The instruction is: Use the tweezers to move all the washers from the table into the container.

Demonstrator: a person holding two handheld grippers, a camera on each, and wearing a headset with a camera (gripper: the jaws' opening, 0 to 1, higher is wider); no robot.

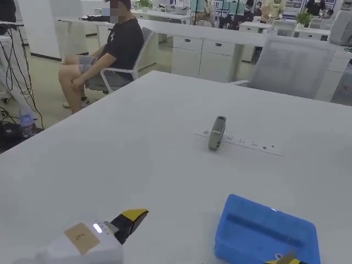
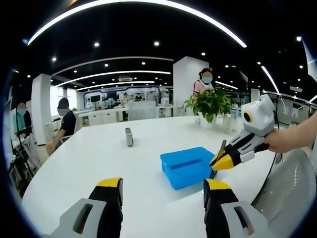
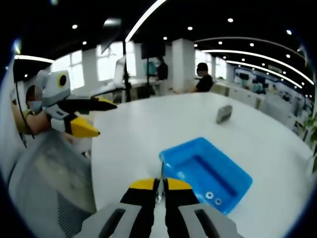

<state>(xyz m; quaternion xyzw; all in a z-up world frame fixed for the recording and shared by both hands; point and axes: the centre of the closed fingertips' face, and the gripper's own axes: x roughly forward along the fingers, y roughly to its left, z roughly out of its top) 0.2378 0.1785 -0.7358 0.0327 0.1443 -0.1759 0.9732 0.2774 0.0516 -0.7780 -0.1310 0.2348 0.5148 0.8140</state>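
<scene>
Open tabletop around blue container; small grey device beyond

Left hand-held gripper is just sitting there with its jaws wide apart, nothing between them. Right hand-held gripper has its jaws pinched nearly together on the tweezers. In the left gripper view you can see the hand holding it, with a bare forearm coming in from the right and the nose tilted down.
</scene>
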